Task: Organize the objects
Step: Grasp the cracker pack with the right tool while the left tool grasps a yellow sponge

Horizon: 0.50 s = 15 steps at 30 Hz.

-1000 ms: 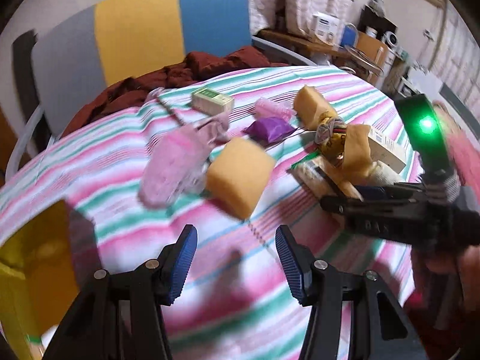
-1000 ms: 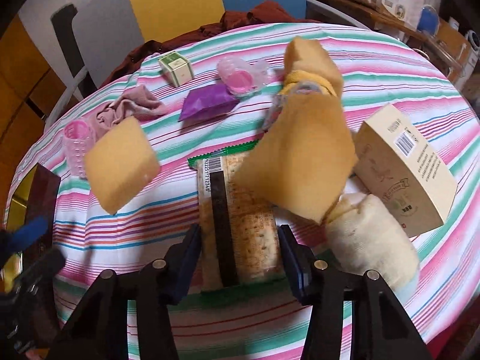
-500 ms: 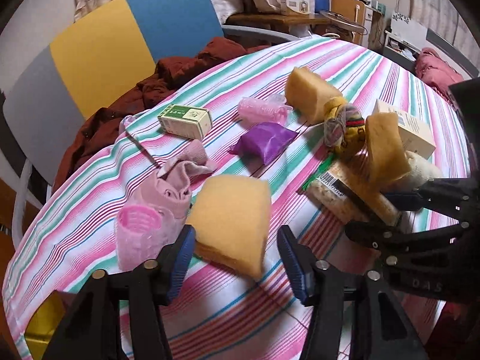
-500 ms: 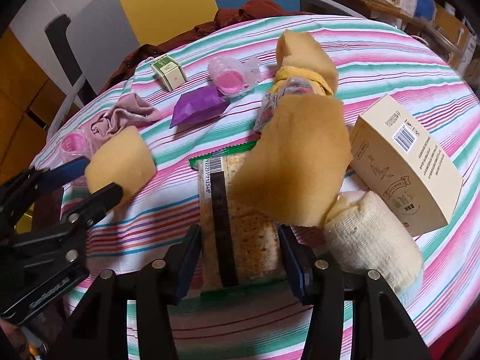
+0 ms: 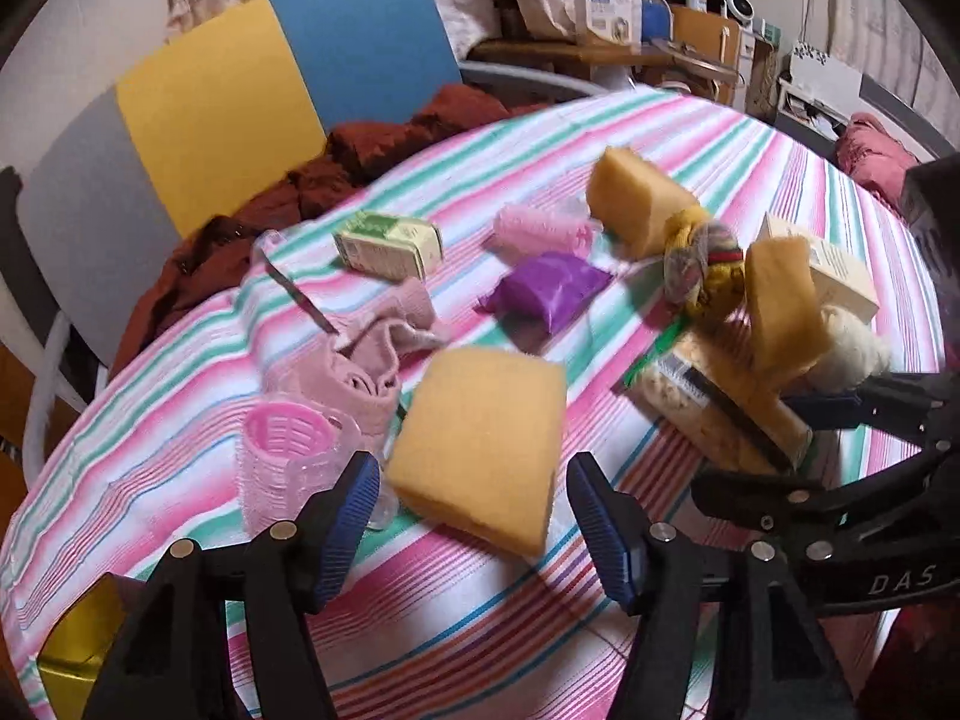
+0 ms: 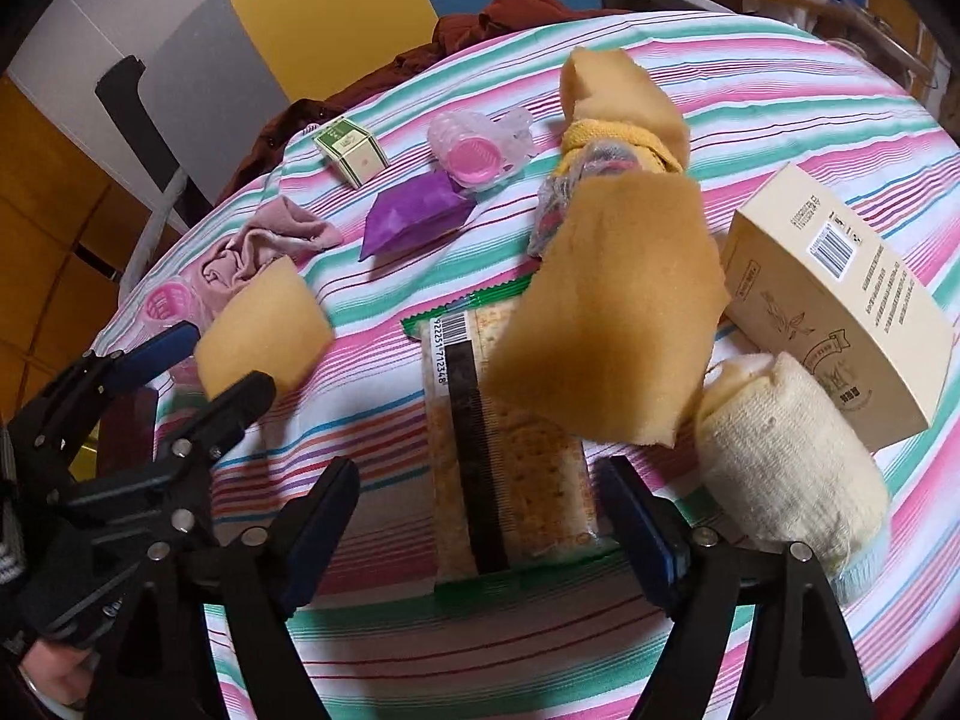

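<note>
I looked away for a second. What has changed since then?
The left gripper advanced until its open fingers flank the flat yellow sponge; nothing gripped. The right gripper remains open over the cracker packet. The objects have not moved.

Both fisheyes sat low over the striped counter (image 5: 750,138), each looking forward between its own tool fingers at the bottom of the frame. Left wrist view was close on the yellow sponge (image 5: 480,444); right wrist view close on the cracker pack (image 6: 510,450). Both shared those, plus the purple packet (image 5: 549,291) and the chair (image 6: 324,6) up top.
</note>
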Each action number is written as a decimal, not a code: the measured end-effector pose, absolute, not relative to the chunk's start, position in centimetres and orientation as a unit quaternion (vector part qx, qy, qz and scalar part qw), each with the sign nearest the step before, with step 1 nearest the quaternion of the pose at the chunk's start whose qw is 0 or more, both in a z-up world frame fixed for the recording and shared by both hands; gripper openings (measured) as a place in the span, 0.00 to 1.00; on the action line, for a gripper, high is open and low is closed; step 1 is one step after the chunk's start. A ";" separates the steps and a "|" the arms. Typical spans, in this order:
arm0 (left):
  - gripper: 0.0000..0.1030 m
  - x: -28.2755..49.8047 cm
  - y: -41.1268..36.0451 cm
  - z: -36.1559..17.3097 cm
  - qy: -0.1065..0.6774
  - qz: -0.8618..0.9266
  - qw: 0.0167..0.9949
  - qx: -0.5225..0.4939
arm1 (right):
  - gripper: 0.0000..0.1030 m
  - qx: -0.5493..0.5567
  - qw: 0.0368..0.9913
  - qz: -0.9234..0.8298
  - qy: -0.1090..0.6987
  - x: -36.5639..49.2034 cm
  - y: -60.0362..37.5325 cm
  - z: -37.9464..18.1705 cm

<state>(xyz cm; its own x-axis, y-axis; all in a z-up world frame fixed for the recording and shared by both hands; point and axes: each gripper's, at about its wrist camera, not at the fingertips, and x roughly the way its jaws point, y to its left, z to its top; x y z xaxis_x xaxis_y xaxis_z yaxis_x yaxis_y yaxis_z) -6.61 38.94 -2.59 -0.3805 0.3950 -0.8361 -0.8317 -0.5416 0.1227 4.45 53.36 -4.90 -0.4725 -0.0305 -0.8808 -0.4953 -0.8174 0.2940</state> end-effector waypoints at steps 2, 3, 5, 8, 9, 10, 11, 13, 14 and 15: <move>0.64 -6.4 39.3 -3.1 0.293 0.777 0.396 -0.392 | 0.76 -0.495 0.146 0.815 0.264 4.7 53.4 -4.8; 0.64 -6.2 39.5 -3.3 0.302 0.774 0.401 -0.385 | 0.72 -0.496 0.148 0.815 0.262 4.5 53.4 -4.8; 0.64 -5.7 39.8 -3.7 0.313 0.772 0.403 -0.379 | 0.64 -0.501 0.157 0.814 0.249 4.4 53.5 -4.9; 0.64 -5.1 40.0 -4.1 0.319 0.773 0.399 -0.377 | 0.60 -0.505 0.161 0.814 0.236 4.2 53.5 -4.9; 0.63 -5.1 40.0 -4.2 0.318 0.774 0.398 -0.376 | 0.60 -0.506 0.162 0.815 0.231 4.1 53.5 -4.9; 0.60 -5.1 39.8 -4.3 0.315 0.775 0.396 -0.378 | 0.60 -0.507 0.163 0.815 0.227 4.0 53.4 -5.0; 0.58 -5.0 39.6 -4.4 0.311 0.776 0.393 -0.382 | 0.60 -0.507 0.164 0.815 0.226 4.0 53.4 -5.0; 0.54 -5.5 38.7 -4.7 0.288 0.778 0.388 -0.401 | 0.60 -0.505 0.164 0.816 0.228 4.1 53.6 -4.9; 0.54 -5.7 38.2 -4.6 0.272 0.779 0.389 -0.410 | 0.60 -0.505 0.164 0.816 0.227 4.0 53.7 -4.9; 0.53 -5.8 37.7 -4.5 0.254 0.780 0.389 -0.418 | 0.60 -0.506 0.165 0.817 0.224 4.0 53.6 -5.0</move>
<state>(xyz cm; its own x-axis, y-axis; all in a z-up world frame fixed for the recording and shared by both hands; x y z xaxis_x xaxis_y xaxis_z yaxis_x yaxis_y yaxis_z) -5.84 37.70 -4.55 -0.3468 0.3951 -0.8507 -0.8199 -0.5681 0.0704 3.96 53.64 -4.97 -0.4340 0.0425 -0.8999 -0.4961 -0.8451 0.1994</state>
